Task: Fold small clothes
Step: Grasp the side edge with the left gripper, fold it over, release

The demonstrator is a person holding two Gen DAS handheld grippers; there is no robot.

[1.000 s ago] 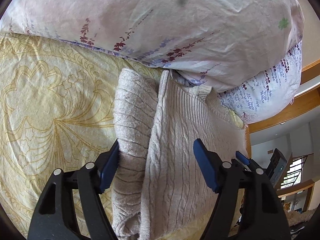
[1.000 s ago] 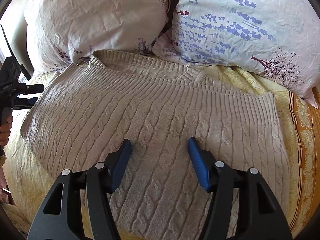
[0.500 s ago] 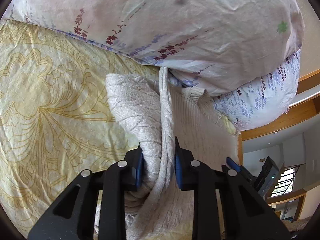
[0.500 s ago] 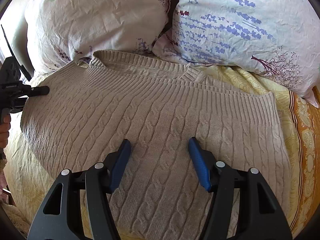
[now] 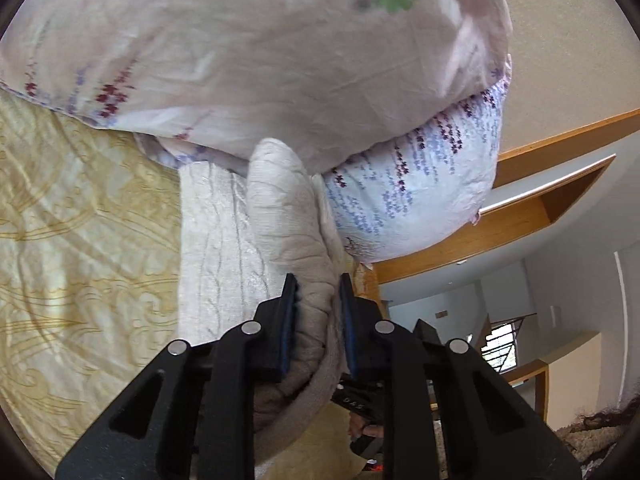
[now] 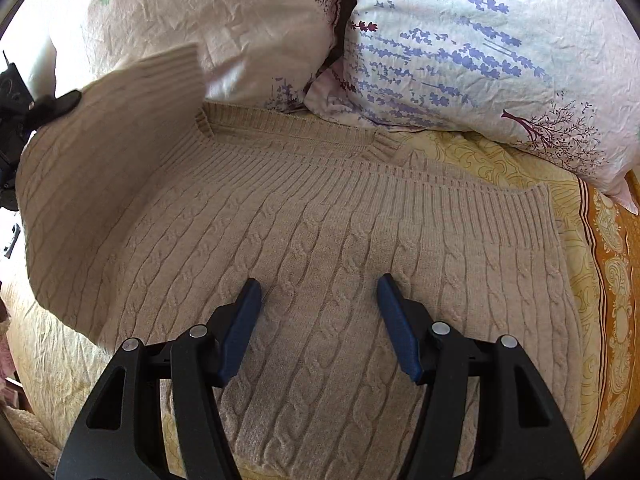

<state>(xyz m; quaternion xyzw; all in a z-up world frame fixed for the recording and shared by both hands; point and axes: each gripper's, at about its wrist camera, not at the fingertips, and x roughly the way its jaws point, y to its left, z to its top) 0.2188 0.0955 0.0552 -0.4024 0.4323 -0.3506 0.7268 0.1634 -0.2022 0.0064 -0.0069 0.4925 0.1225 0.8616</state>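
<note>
A beige cable-knit sweater (image 6: 340, 232) lies spread on a yellow patterned bedsheet (image 6: 500, 160), its collar toward the pillows. My left gripper (image 5: 318, 300) is shut on the sweater's left side (image 5: 288, 216) and holds it lifted off the bed. In the right wrist view that lifted flap (image 6: 100, 152) stands up at the left, with the left gripper (image 6: 36, 108) at its top edge. My right gripper (image 6: 318, 292) is open, its blue pads low over the middle of the sweater, holding nothing.
Two floral pillows (image 6: 480, 52) (image 6: 220, 20) lie along the head of the bed just beyond the sweater. An orange-bordered sheet edge (image 6: 612, 280) runs at the right. Wooden trim (image 5: 520, 216) and a room with a window show beyond the bed.
My left gripper closed on the sweater's left side and lifted it up and inward. The flap now stands above the bed. My right gripper stayed open in place.
</note>
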